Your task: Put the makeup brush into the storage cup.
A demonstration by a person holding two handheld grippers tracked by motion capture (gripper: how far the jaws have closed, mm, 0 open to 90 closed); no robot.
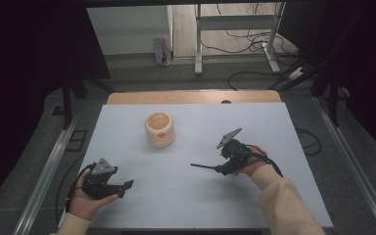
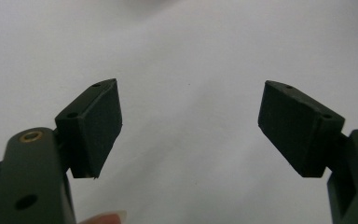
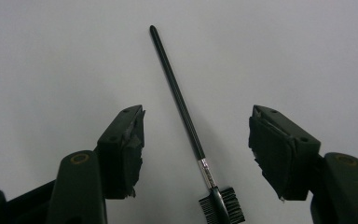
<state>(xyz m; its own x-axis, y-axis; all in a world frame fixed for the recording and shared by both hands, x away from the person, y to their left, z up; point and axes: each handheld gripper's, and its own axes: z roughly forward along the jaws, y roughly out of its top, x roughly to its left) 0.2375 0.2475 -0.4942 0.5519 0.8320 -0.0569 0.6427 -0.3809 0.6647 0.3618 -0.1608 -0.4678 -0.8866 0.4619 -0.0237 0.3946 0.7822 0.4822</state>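
Two grippers (image 1: 127,185) (image 1: 214,169) open, one brush (image 3: 186,123), one cup (image 1: 159,129)

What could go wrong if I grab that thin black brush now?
The right gripper stands open astride the thin black brush, which lies flat on the white table; its slim handle may slip or roll between the pads. Swinging its long handle toward the cream round cup could knock the cup.

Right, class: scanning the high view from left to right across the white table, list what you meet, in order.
Left hand-held gripper → cream pot → thin black brush → right hand-held gripper, all on the white table.
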